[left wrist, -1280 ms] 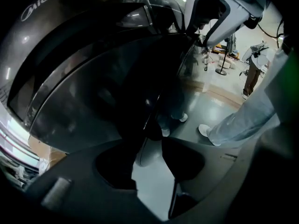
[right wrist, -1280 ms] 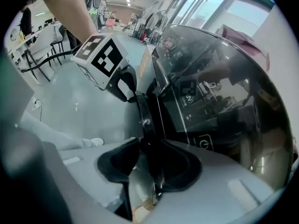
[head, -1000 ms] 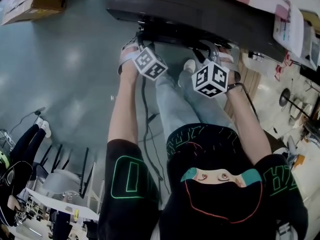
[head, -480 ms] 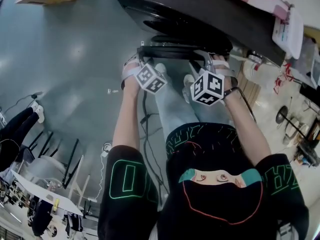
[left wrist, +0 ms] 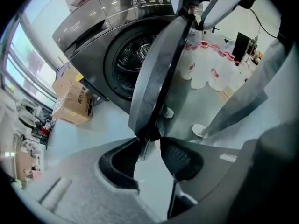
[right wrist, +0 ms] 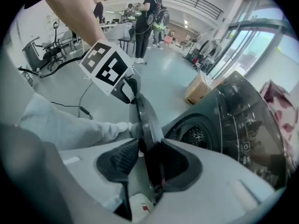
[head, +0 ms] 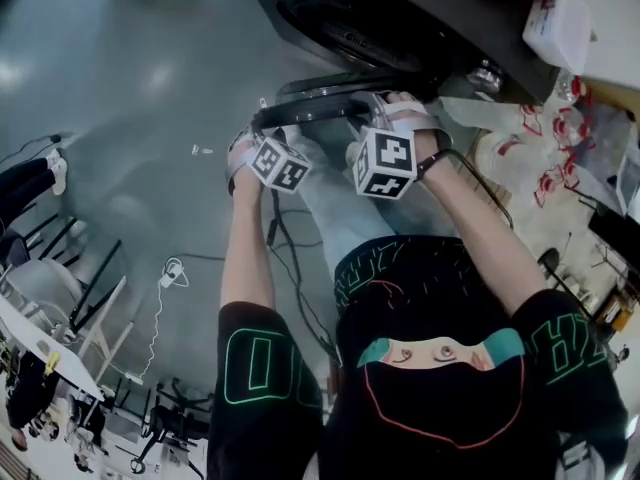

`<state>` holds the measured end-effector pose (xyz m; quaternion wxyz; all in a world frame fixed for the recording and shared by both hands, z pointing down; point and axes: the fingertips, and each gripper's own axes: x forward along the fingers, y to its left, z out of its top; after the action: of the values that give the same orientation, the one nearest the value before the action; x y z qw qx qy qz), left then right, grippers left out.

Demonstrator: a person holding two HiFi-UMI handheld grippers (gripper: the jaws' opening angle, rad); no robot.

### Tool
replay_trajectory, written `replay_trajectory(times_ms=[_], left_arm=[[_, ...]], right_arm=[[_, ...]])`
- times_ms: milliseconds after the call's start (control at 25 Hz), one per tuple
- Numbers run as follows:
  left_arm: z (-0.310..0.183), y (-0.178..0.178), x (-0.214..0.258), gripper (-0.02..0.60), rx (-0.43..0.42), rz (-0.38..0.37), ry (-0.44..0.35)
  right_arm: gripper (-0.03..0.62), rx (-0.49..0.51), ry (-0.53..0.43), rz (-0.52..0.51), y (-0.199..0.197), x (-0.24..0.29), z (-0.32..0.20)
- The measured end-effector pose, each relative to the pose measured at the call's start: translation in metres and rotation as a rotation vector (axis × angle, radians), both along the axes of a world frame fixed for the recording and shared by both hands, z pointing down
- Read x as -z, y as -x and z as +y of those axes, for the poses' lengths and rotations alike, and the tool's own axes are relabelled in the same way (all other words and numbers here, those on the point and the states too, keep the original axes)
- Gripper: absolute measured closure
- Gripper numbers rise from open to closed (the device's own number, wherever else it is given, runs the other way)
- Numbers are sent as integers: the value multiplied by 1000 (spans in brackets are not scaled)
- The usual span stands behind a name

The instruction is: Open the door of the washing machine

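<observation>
The dark washing machine [head: 400, 18] stands at the top of the head view, its drum opening [left wrist: 133, 59] uncovered. Its round door [head: 320, 113] has swung out and shows edge-on between my two grippers. My left gripper [head: 262, 118] holds the door's rim at the left; in the left gripper view the rim [left wrist: 159, 73] ends between the pads [left wrist: 177, 155]. My right gripper [head: 385, 103] clamps the rim at the right; in the right gripper view the door [right wrist: 147, 115] runs straight into the jaws, against the right pad [right wrist: 175, 164]. The left gripper's marker cube [right wrist: 107, 66] shows beyond.
The person's legs [head: 335, 208] and shoes [right wrist: 124, 127] are under the door. Cables [head: 290, 268] trail on the floor. A cardboard box [left wrist: 74, 99] lies beside the machine, white packs with red print [left wrist: 205, 64] on the other side. Chairs [head: 60, 298] and people [right wrist: 149, 13] are further off.
The door has swung further out from the machine front. Both grippers moved with its rim toward the person, rolling as they went.
</observation>
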<state>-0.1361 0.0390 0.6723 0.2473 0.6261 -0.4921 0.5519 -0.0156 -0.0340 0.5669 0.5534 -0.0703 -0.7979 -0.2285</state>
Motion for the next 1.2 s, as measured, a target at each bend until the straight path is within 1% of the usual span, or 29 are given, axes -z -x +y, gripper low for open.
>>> replay_trajectory(times_ms=[160,240,360,520,600,720,800,880,960,1200], left_arm=[[39,-30,0,423,166,17,30],[66,-51,-1,426,222,38,38],[86,-75,-1,429,303,53,11],[113,-107,-3,426,423,33,-34],[118,-118,-1,429,450,44,-65],[138,-153,2,434,472,85,-98],[152,-169,4,444,509,103,-99],[164,-194,6,450,544,125,-89],[168,-216,6,453,577,134,-99],[176,-262,3,457,685,162,-126]], right_arm=[[441,111,-21,29,-18,1,21],[439,163,-10,52,-32,-1,40],[436,218,-18,68,-49,-2,54],[430,300,-49,81,-69,-6,70],[428,327,-76,93,-75,-7,72],[425,344,-108,141,-99,-6,87],[424,384,-135,161,-106,-7,97],[422,420,-151,184,-122,-7,105],[422,447,-163,203,-137,-7,105],[422,543,-202,231,-166,-10,109]])
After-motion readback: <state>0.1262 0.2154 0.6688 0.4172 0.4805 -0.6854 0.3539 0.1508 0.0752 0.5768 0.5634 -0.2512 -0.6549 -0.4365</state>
